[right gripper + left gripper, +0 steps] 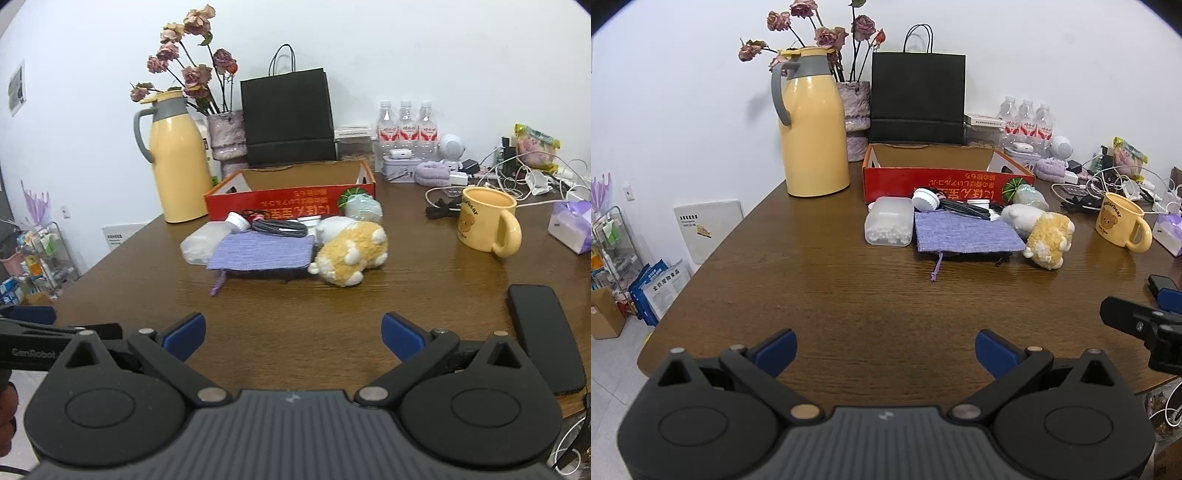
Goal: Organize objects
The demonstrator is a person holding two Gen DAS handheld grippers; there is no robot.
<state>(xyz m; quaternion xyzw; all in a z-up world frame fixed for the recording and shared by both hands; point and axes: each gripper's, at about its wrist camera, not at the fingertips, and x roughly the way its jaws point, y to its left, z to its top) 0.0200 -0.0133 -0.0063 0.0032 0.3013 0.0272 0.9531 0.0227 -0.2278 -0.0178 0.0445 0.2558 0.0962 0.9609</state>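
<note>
Both grippers sit low at the near edge of the brown wooden bench [849, 295]. Left gripper [885, 350]: jaws released, spread wide, nothing between the blue pads. Right gripper [293, 334]: jaws likewise released and empty. A black flat device [546, 336] lies on the bench just right of the right gripper.

Mid-bench, well apart from both grippers, the items to be organized form one cluster:
- Purple fabric pouch [966, 232], lying flat, drawstring trailing toward the near edge.
- Clear plastic container [888, 225], touching the pouch's left edge, holding small white pieces.
- Yellow-and-white plush toy [351, 256], on its side just right of the pouch.
- White plush item [1021, 218], just behind the yellow toy.
- Coiled dark cable [277, 228] and white round cap [236, 222], behind the pouch.

Directly behind the cluster stands an open red cardboard box [942, 181]; its interior appears empty from these views. A yellow mug [487, 227] stands upright to the right, apart from the cluster.

Farther back, along the wall: yellow thermos jug [812, 140], vase of dried roses [855, 114], black paper bag [918, 96], three water bottles [406, 125], and tangled white cables [532, 181].
</note>
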